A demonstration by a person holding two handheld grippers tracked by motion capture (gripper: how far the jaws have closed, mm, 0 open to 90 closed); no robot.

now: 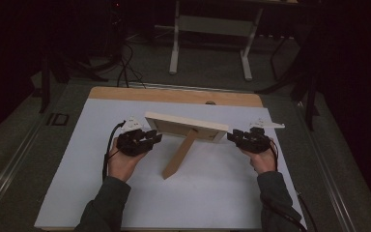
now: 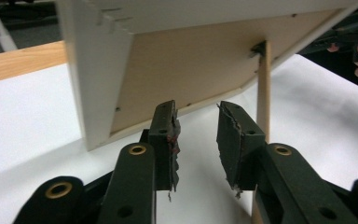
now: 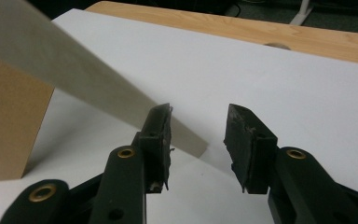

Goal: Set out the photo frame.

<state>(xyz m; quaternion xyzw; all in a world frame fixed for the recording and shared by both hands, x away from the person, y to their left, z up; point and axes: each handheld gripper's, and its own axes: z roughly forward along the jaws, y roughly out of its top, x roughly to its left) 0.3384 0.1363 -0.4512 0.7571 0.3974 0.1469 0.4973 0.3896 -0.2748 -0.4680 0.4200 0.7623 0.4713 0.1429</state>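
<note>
**A:** Picture frame (image 1: 186, 126) is stood mid-mat w/ its back to the person, propped on the wooden easel leg (image 1: 178, 157), tilted. Left gripper (image 1: 147, 137) is parked at its left end, right gripper (image 1: 235, 137) at the right end. Both sets of jaws are seen spread in the gripper views, nothing pinched. No contact w/ the frame can be made out.

**B:** So a two-ended grab is prob being lined up. Tips?

**A:** Imo the pads should be centred on the frame's side rails, not the thin backing board (image 2: 186, 70), and closed evenly on both sides so it isn't twisted. The leg should be kept clear of; looks like it'd be knocked easily.

**B:** Anything in the way?

**A:** Not rly. White mat (image 1: 212, 193) is bare around it, wood table edge (image 1: 125, 93) sits behind. A desk frame (image 1: 212, 29) is seen further back, well apart.
</note>
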